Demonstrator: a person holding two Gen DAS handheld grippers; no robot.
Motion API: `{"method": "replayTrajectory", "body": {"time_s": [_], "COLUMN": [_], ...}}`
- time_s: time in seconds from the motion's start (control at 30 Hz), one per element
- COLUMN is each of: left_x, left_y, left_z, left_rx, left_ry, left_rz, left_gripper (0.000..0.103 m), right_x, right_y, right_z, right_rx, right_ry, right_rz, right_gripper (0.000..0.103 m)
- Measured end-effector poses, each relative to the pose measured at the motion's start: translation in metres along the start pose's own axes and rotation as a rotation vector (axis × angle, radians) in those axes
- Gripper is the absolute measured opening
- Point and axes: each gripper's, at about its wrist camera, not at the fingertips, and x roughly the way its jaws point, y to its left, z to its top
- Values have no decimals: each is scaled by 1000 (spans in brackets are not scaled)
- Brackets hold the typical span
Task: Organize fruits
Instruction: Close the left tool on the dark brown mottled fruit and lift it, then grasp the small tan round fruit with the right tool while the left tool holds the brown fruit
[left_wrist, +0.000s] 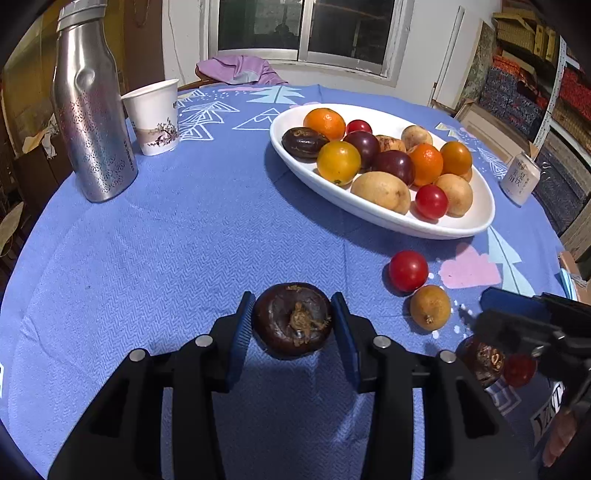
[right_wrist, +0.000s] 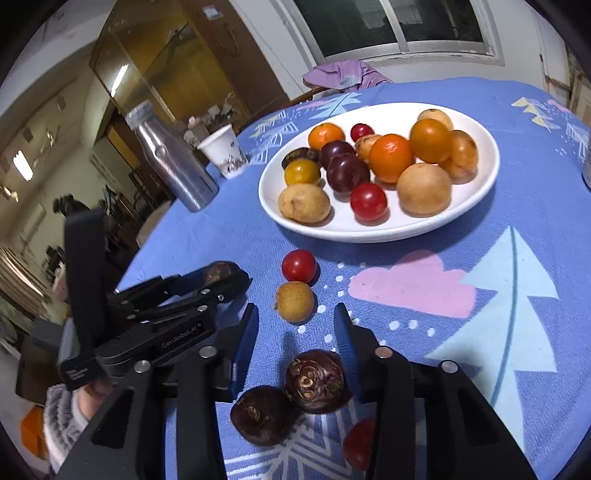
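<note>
the left gripper (left_wrist: 291, 321) pinches a dark brown round water chestnut (left_wrist: 292, 319) between both blue pads (lifted above the blue cloth). the right gripper (right_wrist: 295, 332) gapes wide, holding nothing, another chestnut (right_wrist: 314, 380) between its fingers; white oval plate (left_wrist: 369, 214) ahead.

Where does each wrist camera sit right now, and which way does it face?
Left wrist: on the left tool, facing the white plate across the table; its pads grip a dark chestnut.
Right wrist: on the right tool, open over loose fruit; a hand shows.
Shared: plate, steel bottle, paper cup.
</note>
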Motion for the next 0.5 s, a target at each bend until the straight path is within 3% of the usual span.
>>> {"method": "replayTrajectory", "body": {"time_s": [0.23, 0.4, 0.5], "left_x": [0, 1, 1], "left_y": [-1, -3, -5], "left_z": [0, 0, -1], "left_rx": [4, 13, 25], "left_ry": [1, 1, 2], "left_rz": [9, 16, 12], "left_gripper": [42, 42, 47], "right_x": [28, 29, 29], "right_y": [11, 11, 13], "right_z": [5, 5, 3], "right_rx": [-17, -20, -41], "right_ry": [41, 32, 26], "right_rz": [-78, -68, -80], "right_gripper": [38, 28, 28]}}
